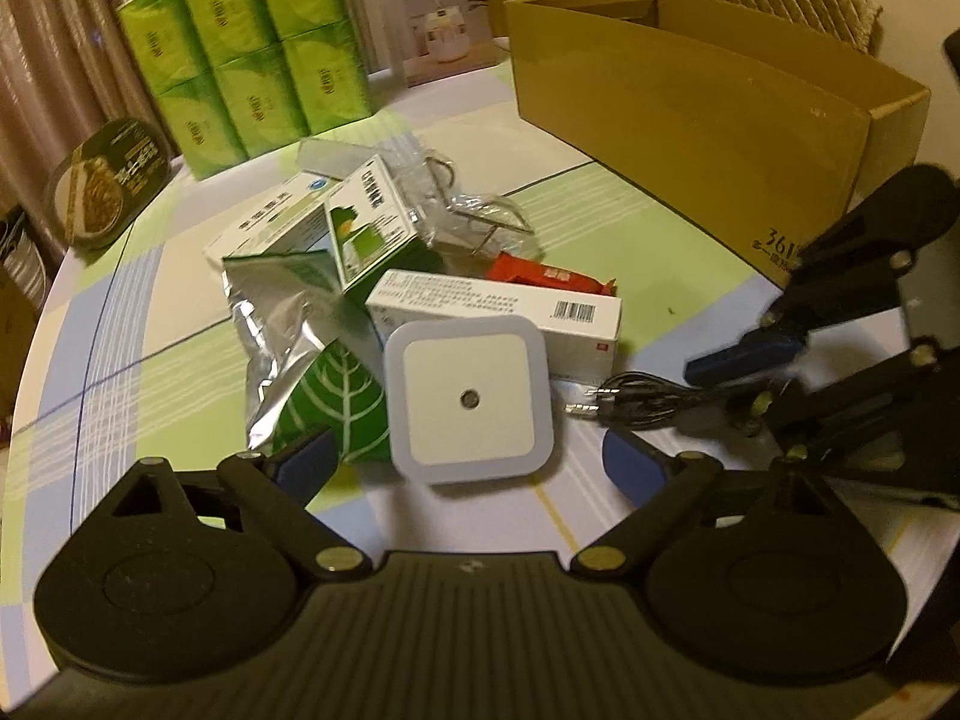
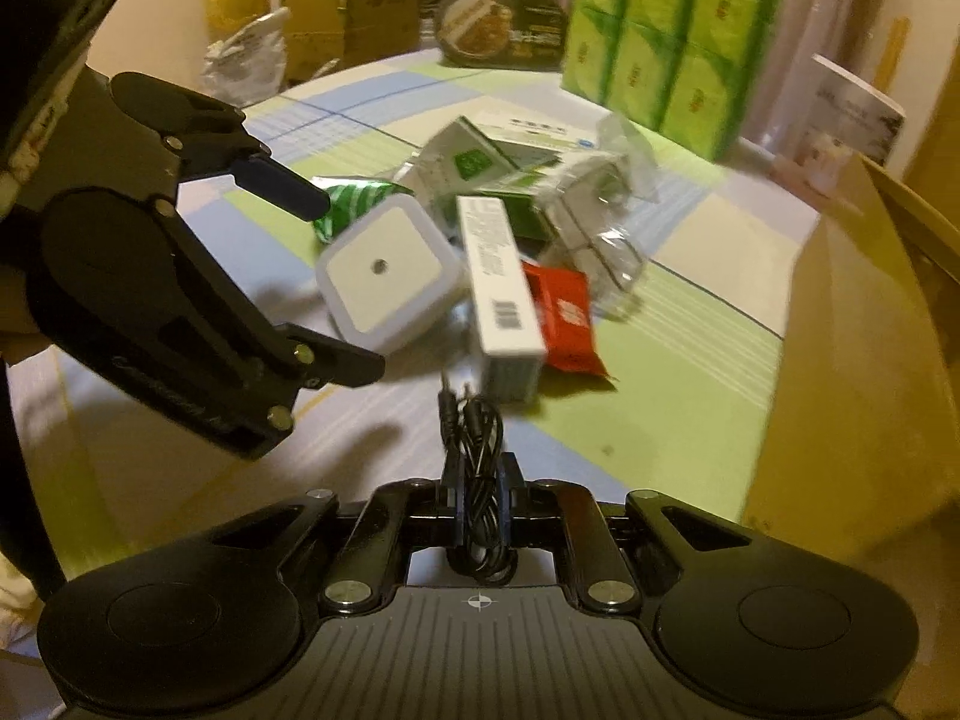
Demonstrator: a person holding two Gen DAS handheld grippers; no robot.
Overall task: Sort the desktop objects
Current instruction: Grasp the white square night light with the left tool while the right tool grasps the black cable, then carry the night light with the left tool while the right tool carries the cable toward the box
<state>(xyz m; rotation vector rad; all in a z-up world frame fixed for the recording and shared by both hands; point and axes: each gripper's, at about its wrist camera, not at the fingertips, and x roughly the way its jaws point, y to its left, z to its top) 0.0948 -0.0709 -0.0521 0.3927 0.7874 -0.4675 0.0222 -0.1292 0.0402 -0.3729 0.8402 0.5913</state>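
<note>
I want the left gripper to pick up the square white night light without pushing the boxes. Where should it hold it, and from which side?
Grip the square night light across its two opposite flat edges, coming from above on the near side. It lies face up, its far edge against the long white box, so only the side edges look free. The left gripper already has its jaws open on either side of it.

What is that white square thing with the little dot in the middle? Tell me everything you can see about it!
The white square plastic night light has rounded corners, a paler bluish rim round a flat white face, and one small dark round dot at its centre. It lies face up and slightly tilted on the checked tablecloth, at the near edge of the pile. One side leans on the green leaf-patterned foil packet; the long white barcode box lies just behind it. The open left gripper straddles it without touching.
</note>
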